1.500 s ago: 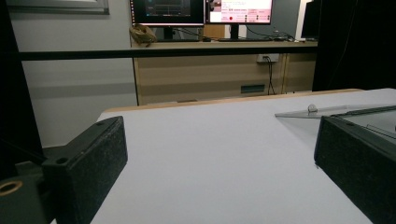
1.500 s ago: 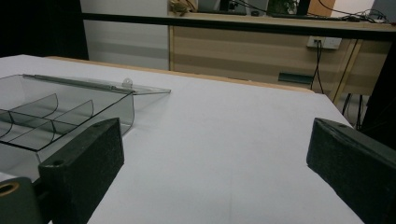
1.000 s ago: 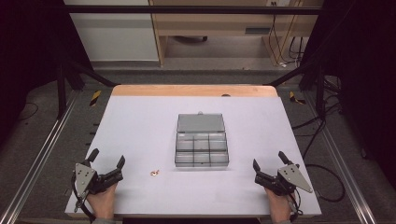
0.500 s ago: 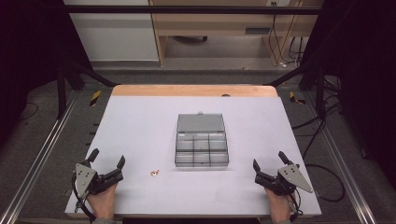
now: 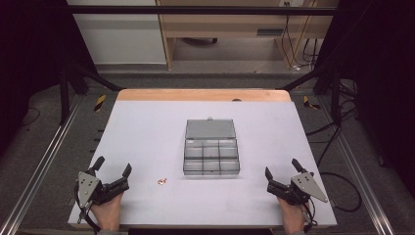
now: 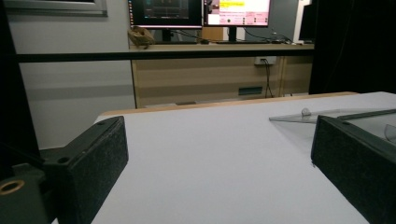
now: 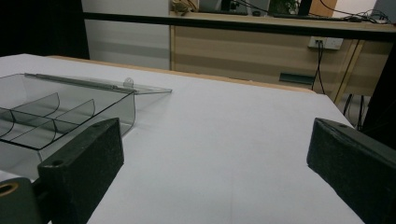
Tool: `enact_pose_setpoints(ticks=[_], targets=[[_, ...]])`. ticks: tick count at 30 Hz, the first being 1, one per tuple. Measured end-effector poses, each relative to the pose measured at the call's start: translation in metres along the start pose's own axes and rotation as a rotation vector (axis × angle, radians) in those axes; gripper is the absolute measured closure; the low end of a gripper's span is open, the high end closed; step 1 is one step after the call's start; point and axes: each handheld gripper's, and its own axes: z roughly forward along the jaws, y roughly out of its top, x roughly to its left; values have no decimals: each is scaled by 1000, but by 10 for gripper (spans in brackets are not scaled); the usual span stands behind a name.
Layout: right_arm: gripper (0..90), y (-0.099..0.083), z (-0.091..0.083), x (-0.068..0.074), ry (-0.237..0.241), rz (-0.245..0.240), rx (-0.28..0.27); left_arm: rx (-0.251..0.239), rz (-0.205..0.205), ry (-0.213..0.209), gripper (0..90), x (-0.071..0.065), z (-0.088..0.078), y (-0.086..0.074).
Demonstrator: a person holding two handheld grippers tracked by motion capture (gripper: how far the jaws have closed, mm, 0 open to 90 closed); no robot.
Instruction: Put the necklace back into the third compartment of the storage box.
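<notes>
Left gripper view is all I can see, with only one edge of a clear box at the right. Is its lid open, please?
Observer: Yes. In the high view the clear box lies open, lid flat behind it.
Operator: Is something small near my left gripper?
Observer: A small object lies between the left gripper and the box; I cannot tell what it is.
Operator: And the right gripper?
Observer: The right gripper rests open, right of the box.

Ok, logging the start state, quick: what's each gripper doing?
Left gripper: open, holding nothing.
Right gripper: open, holding nothing.
</notes>
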Motion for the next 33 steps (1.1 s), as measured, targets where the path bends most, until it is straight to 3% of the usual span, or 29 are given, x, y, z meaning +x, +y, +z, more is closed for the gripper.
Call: enact_pose_setpoints(ticks=[6,8,9,11,13,14,15,16,17,20,23,27,28,31,33], targets=[[43,0,0,0,-1,-3,1,18,-6,-70,38,-3,0,19],[42,0,0,0,-1,-4,1,33,-29,-130,38,-3,2,25],[42,0,0,0,-1,-4,1,33,-29,-130,38,-3,2,25],[43,0,0,1,0,-2,3,44,-39,-175,39,-2,3,30],[43,0,0,1,0,-6,5,73,-49,-248,40,-1,5,40],[43,0,0,1,0,-6,5,73,-49,-248,44,-1,5,40],[43,0,0,1,0,-7,6,106,-42,-314,56,0,8,48],[43,0,0,1,0,-7,6,106,-42,-314,58,0,8,48],[43,0,0,1,1,-6,6,148,-6,-348,57,-1,11,55],[43,0,0,1,1,-8,8,200,37,-372,57,-3,17,65],[43,0,1,1,1,-6,7,232,43,-393,57,-5,21,70],[43,0,1,1,2,-8,8,354,106,-427,57,-12,33,78],[43,0,1,1,2,-8,8,354,106,-427,57,-12,33,78],[44,0,1,1,4,-8,11,472,161,-495,58,-19,45,81],[44,0,1,1,4,-9,11,535,216,-515,85,-23,51,82]])
